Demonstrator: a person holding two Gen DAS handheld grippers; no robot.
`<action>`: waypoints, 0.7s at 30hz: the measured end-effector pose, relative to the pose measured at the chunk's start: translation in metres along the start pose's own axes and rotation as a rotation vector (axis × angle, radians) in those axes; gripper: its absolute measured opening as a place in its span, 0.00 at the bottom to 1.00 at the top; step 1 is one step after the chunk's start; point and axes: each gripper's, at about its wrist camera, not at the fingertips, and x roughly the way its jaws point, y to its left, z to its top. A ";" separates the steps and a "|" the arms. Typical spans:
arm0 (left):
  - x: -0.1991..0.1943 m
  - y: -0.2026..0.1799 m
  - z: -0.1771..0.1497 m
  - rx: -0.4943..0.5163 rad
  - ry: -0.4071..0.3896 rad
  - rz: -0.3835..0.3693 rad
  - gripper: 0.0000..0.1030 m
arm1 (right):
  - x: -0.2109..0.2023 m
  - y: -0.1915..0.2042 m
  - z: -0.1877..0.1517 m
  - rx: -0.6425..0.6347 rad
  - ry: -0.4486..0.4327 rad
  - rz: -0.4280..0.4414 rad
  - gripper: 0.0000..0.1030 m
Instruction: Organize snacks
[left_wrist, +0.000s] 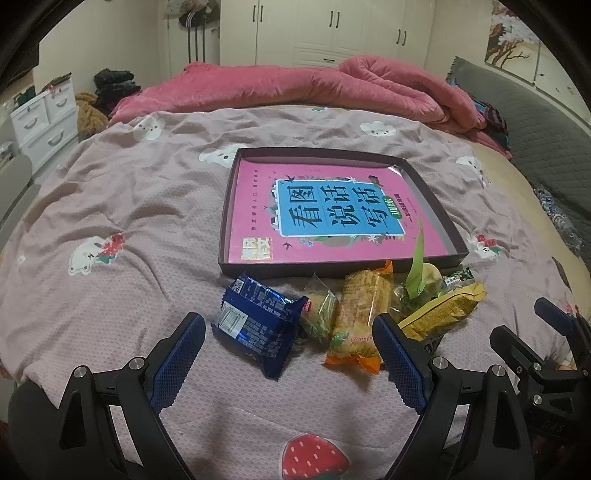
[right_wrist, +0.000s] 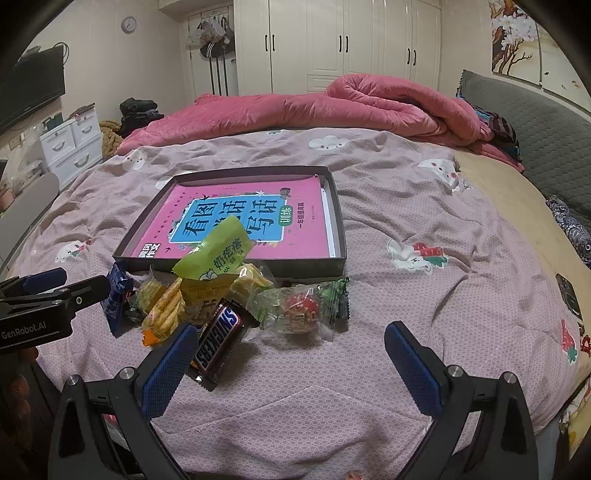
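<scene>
Task barely begun, by look of it. Snack pile on bed (left_wrist: 110, 206), just before shallow dark box (left_wrist: 226, 206): blue wafer pack (left_wrist: 255, 325), orange-ended cracker pack (left_wrist: 360, 317), Snickers bar (right_wrist: 218, 341), green milk-candy bag (right_wrist: 218, 251), clear-wrapped red sweet (right_wrist: 299, 306). Box holds only pink workbook (left_wrist: 325, 218) (no snacks inside). Left gripper (left_wrist: 288, 354) and right gripper (right_wrist: 291, 365): fingers spread, empty. Count of snacks uncertain, pile overlapping. All sorting left.
</scene>
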 end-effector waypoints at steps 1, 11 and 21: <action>0.000 0.000 0.000 0.000 0.001 -0.001 0.90 | 0.000 0.000 -0.001 0.000 -0.001 0.000 0.99; -0.001 -0.003 -0.002 0.006 0.001 -0.010 0.90 | -0.003 0.000 0.000 0.007 -0.014 0.001 0.99; -0.002 -0.005 -0.002 0.017 0.004 -0.024 0.90 | -0.009 0.002 0.001 0.008 -0.025 0.013 0.99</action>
